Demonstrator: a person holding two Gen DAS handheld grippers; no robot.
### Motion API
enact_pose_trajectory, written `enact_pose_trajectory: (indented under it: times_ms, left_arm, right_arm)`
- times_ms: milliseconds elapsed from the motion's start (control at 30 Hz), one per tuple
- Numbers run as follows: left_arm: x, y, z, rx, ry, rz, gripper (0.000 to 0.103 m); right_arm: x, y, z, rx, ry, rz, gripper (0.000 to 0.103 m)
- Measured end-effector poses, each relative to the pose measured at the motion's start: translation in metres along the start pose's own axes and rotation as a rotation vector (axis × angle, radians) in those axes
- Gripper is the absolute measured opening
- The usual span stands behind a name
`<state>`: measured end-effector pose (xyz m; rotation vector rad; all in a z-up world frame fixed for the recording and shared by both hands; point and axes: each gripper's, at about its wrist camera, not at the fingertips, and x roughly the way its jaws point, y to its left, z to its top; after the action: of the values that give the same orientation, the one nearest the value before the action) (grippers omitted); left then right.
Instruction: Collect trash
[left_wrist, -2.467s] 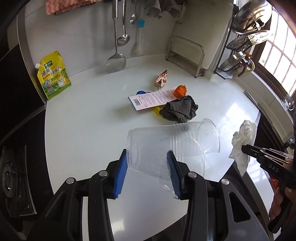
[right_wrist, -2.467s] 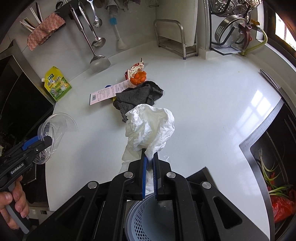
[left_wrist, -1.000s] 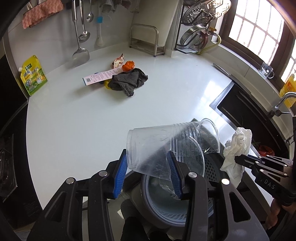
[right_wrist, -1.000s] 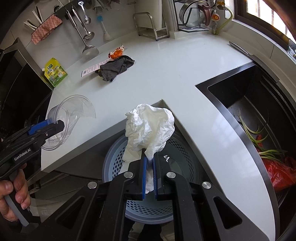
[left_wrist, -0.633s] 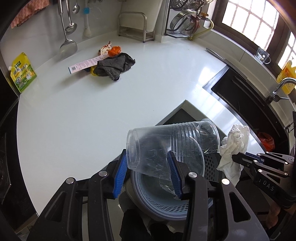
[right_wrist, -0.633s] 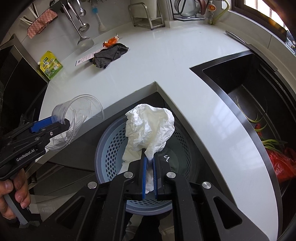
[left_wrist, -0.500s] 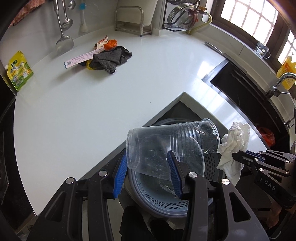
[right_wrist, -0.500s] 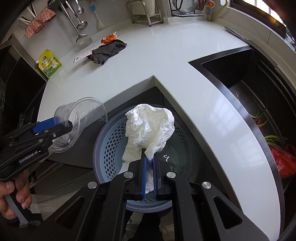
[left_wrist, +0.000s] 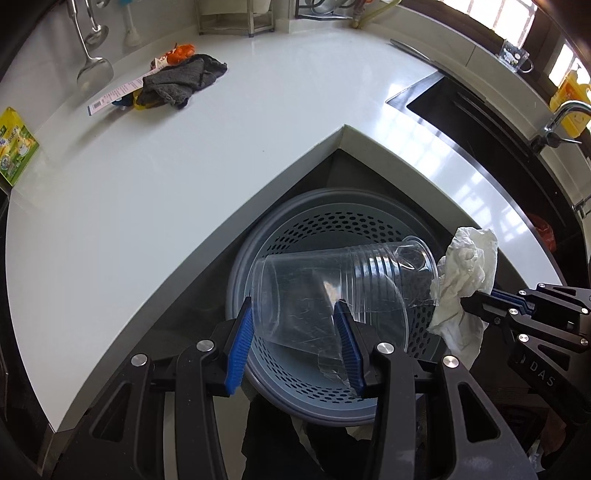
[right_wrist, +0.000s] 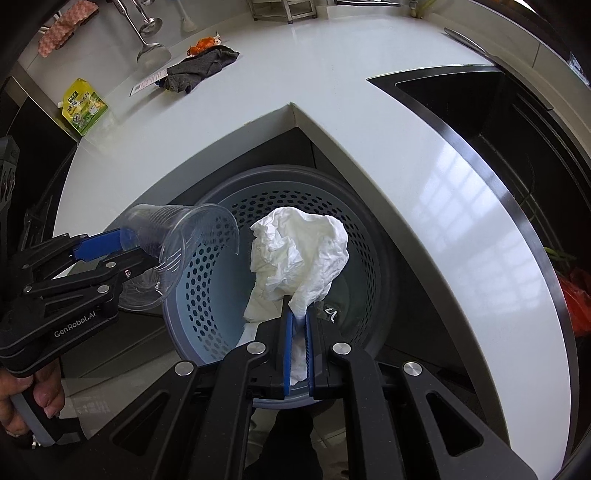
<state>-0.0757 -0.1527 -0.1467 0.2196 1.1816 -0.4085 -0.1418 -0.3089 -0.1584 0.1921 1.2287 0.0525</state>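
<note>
Right gripper (right_wrist: 299, 332) pinches crumpled tissue (right_wrist: 299, 254) above perforated bin (right_wrist: 207, 280); left gripper (right_wrist: 129, 247) holds clear cup (right_wrist: 173, 236).

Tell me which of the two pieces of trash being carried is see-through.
The plastic cup in the left claw, held on its side over the bin. The other piece, in the right claw, is a crumpled white tissue.
</note>
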Motion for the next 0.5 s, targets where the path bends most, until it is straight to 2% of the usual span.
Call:
enact_pose_trajectory:
  times_ms: [500]
  left_arm:
    - [0.050,-0.005,-0.004,0.068,0.092,0.007,0.043]
  right_arm:
    - [0.043,0.009,-0.002,-0.035,0.079,-0.076,0.006]
